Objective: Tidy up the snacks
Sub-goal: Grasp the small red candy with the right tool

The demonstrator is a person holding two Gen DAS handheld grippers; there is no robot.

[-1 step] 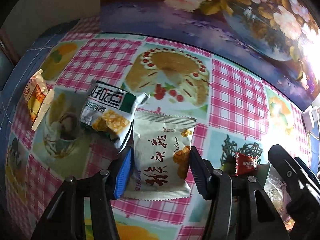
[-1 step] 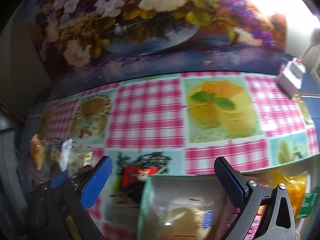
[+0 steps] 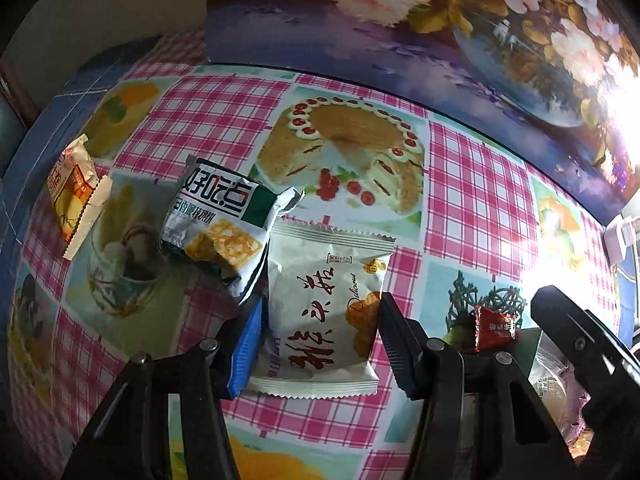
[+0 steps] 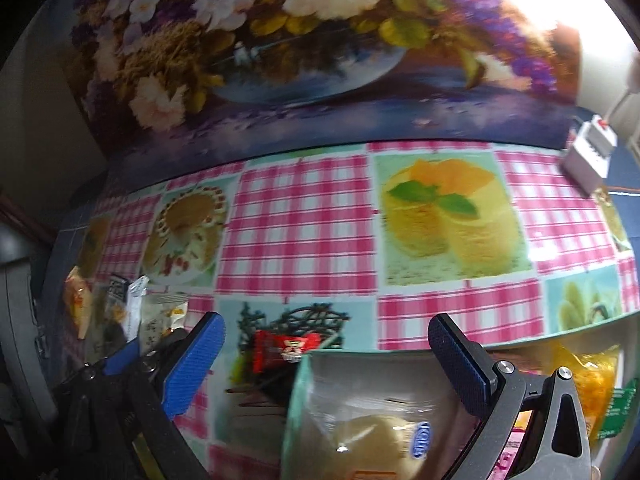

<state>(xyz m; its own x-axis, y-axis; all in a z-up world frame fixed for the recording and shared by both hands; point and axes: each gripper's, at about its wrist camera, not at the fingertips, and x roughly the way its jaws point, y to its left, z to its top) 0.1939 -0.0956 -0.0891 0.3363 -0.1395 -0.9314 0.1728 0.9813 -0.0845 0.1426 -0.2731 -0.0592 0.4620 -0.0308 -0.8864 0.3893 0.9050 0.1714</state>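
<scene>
A white snack packet (image 3: 320, 264) with red characters lies flat on the checked tablecloth (image 3: 476, 200). My left gripper (image 3: 322, 304) straddles its near half, and both pads press against its sides. A green-and-white cracker packet (image 3: 224, 224) overlaps its upper left corner. An orange packet (image 3: 74, 188) lies farther left. A small red candy (image 3: 494, 328) sits to the right. My right gripper (image 4: 326, 344) stands open above a pale green box (image 4: 304, 392) that holds a clear-wrapped bun (image 4: 372, 440). Nothing is between its pads.
A large flower picture (image 4: 320, 60) stands along the table's far edge. A white power strip (image 4: 588, 156) lies at the far right corner. A yellow packet (image 4: 592, 380) sits by the box's right side. Bare cloth stretches across the middle of the table.
</scene>
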